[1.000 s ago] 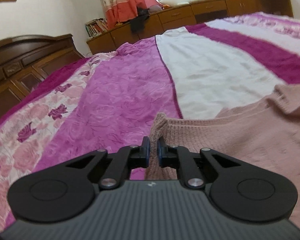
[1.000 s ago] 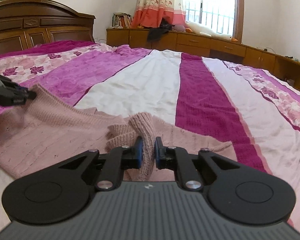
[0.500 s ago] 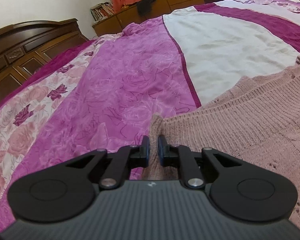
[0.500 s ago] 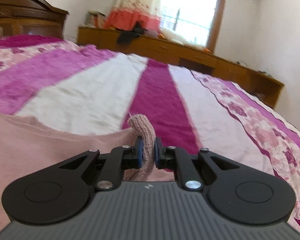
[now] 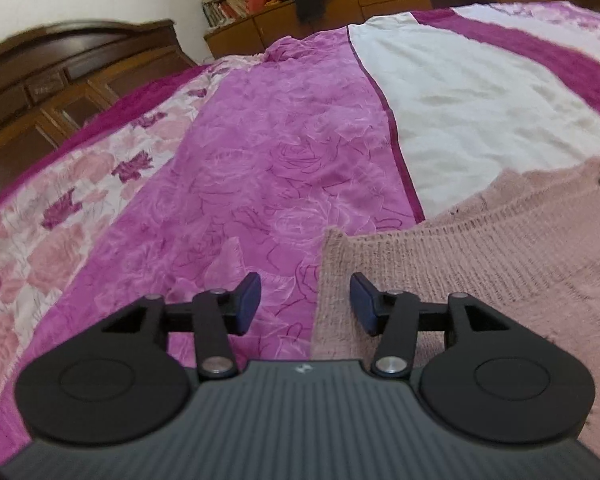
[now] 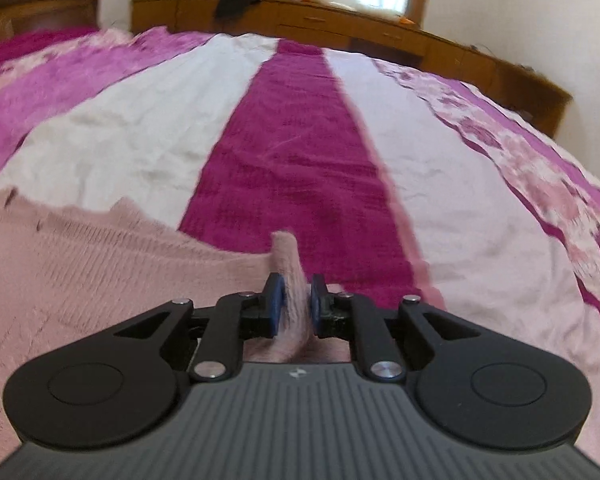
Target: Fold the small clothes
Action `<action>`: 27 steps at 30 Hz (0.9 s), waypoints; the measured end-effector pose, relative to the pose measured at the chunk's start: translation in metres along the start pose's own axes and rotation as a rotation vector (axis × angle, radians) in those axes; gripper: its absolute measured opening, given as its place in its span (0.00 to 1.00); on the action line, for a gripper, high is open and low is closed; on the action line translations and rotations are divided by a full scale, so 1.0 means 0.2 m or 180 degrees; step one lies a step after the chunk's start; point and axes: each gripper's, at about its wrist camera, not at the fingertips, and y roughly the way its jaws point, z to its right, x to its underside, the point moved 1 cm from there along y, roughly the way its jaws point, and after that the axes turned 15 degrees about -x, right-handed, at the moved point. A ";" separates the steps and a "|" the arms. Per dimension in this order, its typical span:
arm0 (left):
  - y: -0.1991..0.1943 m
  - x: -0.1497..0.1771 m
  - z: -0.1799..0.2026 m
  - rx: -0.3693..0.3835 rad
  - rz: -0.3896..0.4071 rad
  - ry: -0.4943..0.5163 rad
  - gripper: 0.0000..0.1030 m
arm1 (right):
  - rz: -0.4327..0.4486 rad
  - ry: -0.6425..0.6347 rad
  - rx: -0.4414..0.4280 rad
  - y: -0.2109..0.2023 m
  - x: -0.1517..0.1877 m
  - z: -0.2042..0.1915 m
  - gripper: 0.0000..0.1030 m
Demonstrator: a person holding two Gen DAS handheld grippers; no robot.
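Pink knitted sweater (image 5: pixel 480 264) flat on striped bedspread (image 5: pixel 260 168); left gripper (image 5: pixel 305 302) opening, released; right gripper (image 6: pixel 293 305) opening, corner between pads

The bed (image 5: pixel 260 152) in front of me wears a striped cover (image 6: pixel 300 140); its bands run away from me, flowered pale pink, rose-patterned magenta, plain white, deep magenta, then white and flowered pink again on the far side; a dark wooden headboard (image 5: pixel 60 76) stands at its left end; directly on the cover lies a pale pink knitted sweater (image 5: pixel 480 264), spread flat, its ribbed edge crossing from the rose band over the white stripe to the deep magenta one.
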 end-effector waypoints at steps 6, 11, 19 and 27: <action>-0.10 0.02 -0.11 0.0092 -0.0032 -0.0116 0.50 | 0.0194 0.0375 0.0000 -0.20 0.01 0.13 0.31; -0.23 0.07 -0.16 0.0221 -0.0037 -0.0095 0.50 | 0.0352 0.0276 -0.0366 -0.41 0.08 0.03 0.31; -0.33 0.19 -0.17 0.0384 -0.0212 -0.0081 0.50 | 0.0150 0.0206 -0.0678 -0.49 0.29 -0.11 0.31; -0.29 0.25 -0.20 0.0331 -0.0377 -0.0229 0.51 | 0.0082 0.0709 -0.0439 -0.43 0.37 0.02 0.32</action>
